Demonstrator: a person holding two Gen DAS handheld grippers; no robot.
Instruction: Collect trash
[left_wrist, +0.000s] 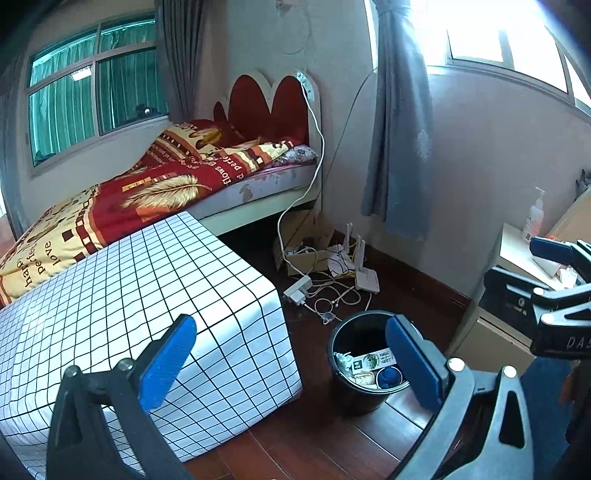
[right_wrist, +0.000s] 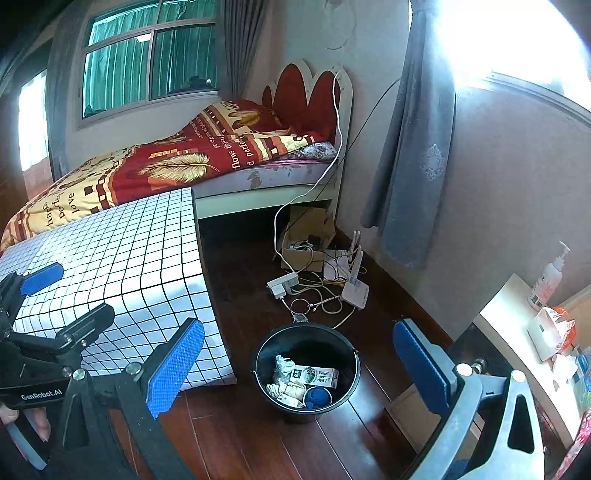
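Observation:
A black bucket (left_wrist: 343, 369) (right_wrist: 347, 373) stands on the dark wood floor and holds trash: a white and green carton (right_wrist: 316, 376), crumpled paper (right_wrist: 282, 363) and a blue ball-like item (right_wrist: 317, 397). My left gripper (left_wrist: 291, 363) is open and empty, above the floor between the checkered table and the bucket. My right gripper (right_wrist: 299, 367) is open and empty too, hanging over the bucket. The right gripper (left_wrist: 557, 269) shows at the right edge of the left wrist view. The left gripper (right_wrist: 44, 295) shows at the left edge of the right wrist view.
A table with a white checkered cloth (left_wrist: 129, 295) (right_wrist: 110, 266) stands left of the bucket. Behind is a bed (left_wrist: 147, 192). Cables, a power strip (right_wrist: 282, 284), a router (right_wrist: 354, 291) and a cardboard box (right_wrist: 306, 240) litter the far floor. A white cabinet (right_wrist: 517, 332) with a pump bottle (right_wrist: 550, 277) stands right.

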